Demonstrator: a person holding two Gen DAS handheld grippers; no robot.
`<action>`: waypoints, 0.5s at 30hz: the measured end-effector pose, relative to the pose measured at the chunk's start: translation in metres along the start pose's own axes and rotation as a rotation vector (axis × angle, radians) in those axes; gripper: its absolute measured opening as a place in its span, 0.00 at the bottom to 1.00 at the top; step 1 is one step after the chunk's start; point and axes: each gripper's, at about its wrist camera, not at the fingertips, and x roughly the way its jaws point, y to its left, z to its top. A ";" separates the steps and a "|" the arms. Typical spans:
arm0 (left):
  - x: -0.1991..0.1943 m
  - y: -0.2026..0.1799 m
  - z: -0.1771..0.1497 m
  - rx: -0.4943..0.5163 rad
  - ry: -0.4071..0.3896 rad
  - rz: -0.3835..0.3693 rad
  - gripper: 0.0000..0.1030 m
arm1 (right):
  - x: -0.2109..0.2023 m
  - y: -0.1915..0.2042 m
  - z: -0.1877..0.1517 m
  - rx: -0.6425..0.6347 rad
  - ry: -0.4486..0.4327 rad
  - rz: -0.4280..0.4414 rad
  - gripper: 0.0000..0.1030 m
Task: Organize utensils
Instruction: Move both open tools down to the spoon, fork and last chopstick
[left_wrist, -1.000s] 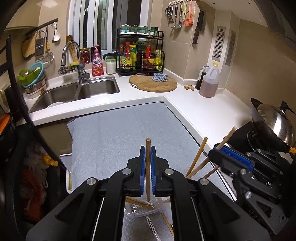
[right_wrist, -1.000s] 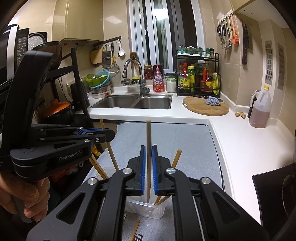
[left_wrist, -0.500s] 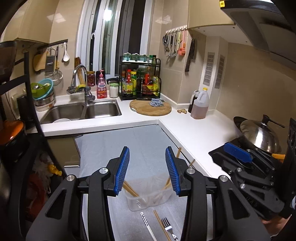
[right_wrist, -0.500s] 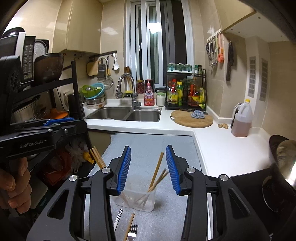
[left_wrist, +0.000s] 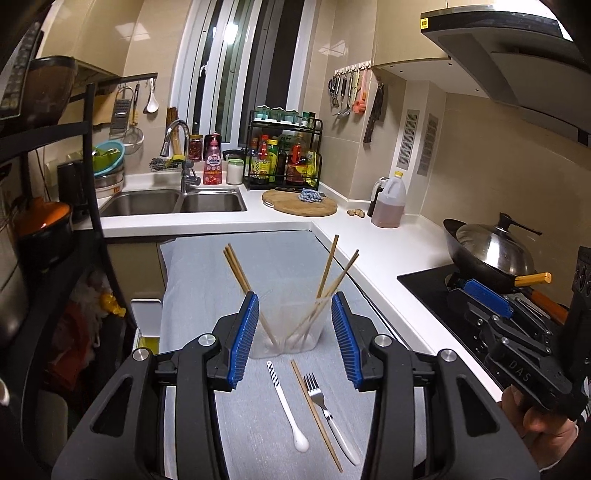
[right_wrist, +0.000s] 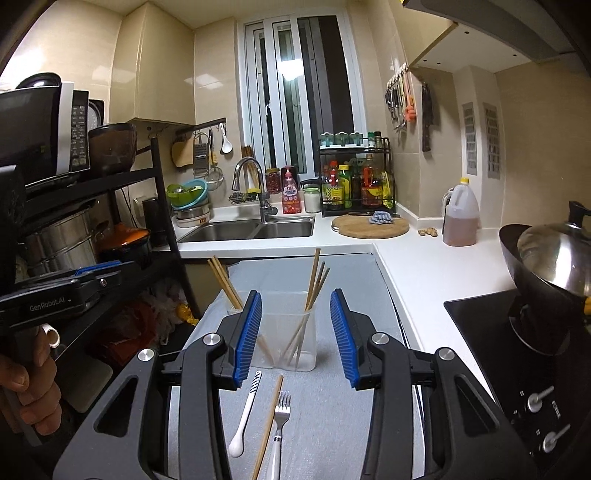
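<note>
both tongs opened, released chopsticks into container, withdrawn

The lone chopstick and fork run off the right wrist view's bottom edge.

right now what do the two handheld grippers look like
Both are matte black plastic with silver bolts and ribbed blue pads on the fingers. The left gripper carries white "GenRobot.AI" lettering along its side; the right gripper shows "DAS" embossed on its body.
</note>
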 end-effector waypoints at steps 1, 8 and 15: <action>-0.004 0.001 -0.004 -0.001 -0.003 0.000 0.40 | -0.004 0.002 -0.003 0.002 -0.003 0.004 0.37; -0.004 0.017 -0.055 -0.025 0.005 0.015 0.37 | -0.020 0.009 -0.042 -0.002 0.023 -0.015 0.24; 0.036 0.016 -0.126 -0.023 0.090 -0.007 0.18 | 0.007 -0.002 -0.099 0.047 0.167 0.022 0.05</action>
